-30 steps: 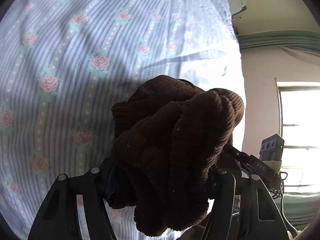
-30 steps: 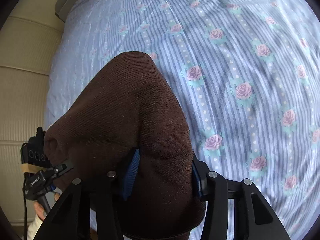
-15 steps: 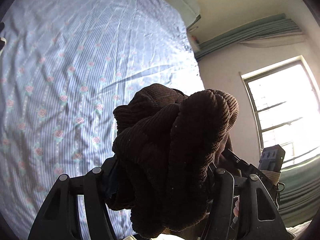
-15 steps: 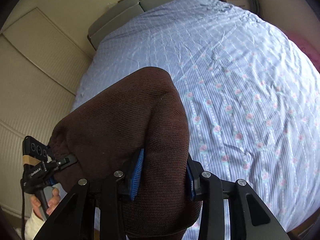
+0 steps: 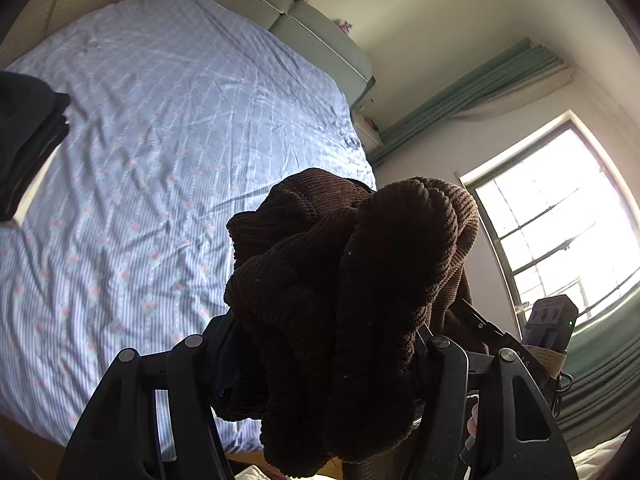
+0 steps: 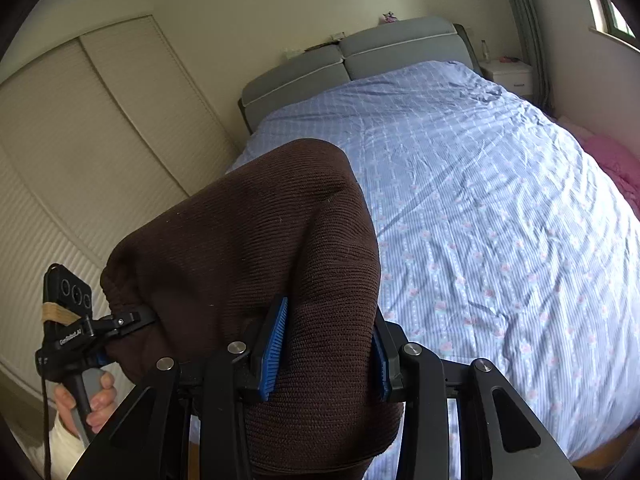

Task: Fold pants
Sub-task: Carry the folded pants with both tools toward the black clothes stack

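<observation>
Dark brown corduroy pants [image 5: 340, 288] are bunched between the jaws of my left gripper [image 5: 324, 344], which is shut on them and held high above the bed. My right gripper [image 6: 324, 344] is shut on another part of the same pants [image 6: 248, 240], the cloth stretched smooth to the left. The left gripper also shows in the right wrist view [image 6: 120, 320], gripping the pants' far end. The right gripper shows at the lower right of the left wrist view [image 5: 480, 328]. Most of both grippers' fingertips are hidden by cloth.
A bed with a blue striped rose-print sheet [image 6: 480, 200] lies below, grey headboard [image 6: 360, 56] at the far end. A dark folded pile [image 5: 24, 132] sits at the bed's left edge. A window [image 5: 560, 220], wardrobe doors [image 6: 80, 140], nightstand [image 6: 508, 72] and pink cloth [image 6: 612, 160] surround it.
Both grippers have lifted well up and away from the bed with the pants held in them; the views now take in the whole bed and room.
</observation>
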